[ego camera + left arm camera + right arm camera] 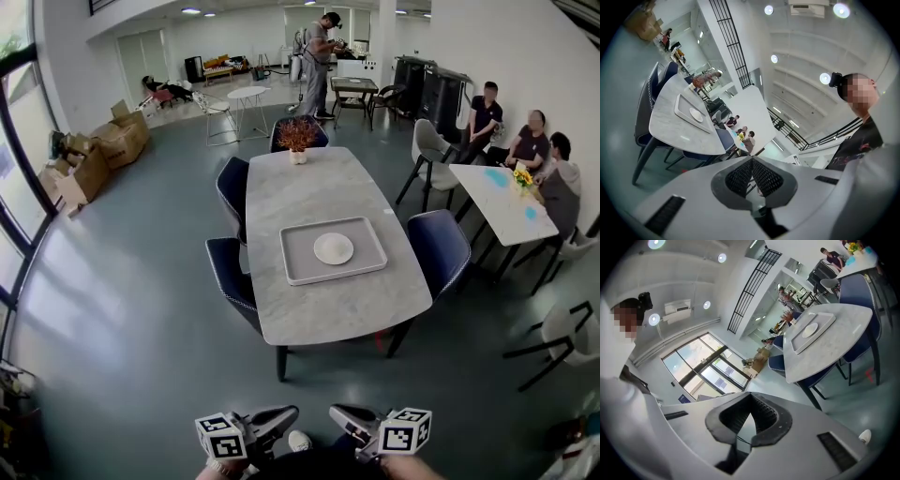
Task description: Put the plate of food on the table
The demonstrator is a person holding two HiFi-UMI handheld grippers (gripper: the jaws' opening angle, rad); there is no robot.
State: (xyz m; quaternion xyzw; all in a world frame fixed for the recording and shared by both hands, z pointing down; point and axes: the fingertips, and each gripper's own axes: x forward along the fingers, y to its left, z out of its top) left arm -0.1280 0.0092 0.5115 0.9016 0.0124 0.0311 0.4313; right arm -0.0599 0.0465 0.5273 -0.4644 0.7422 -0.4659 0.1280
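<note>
Nearest me, the left hand-held gripper (281, 415) and the right hand-held gripper (342, 414) hover side by side, tips angled inward, each with its 2 jaws pressed together on nothing. Well beyond them I see the white plate (334, 248) lying in the middle of a gray tray (298, 267) on the marble counter (300, 192). 1 potted plant (297, 139) stands at the counter's far end.
</note>
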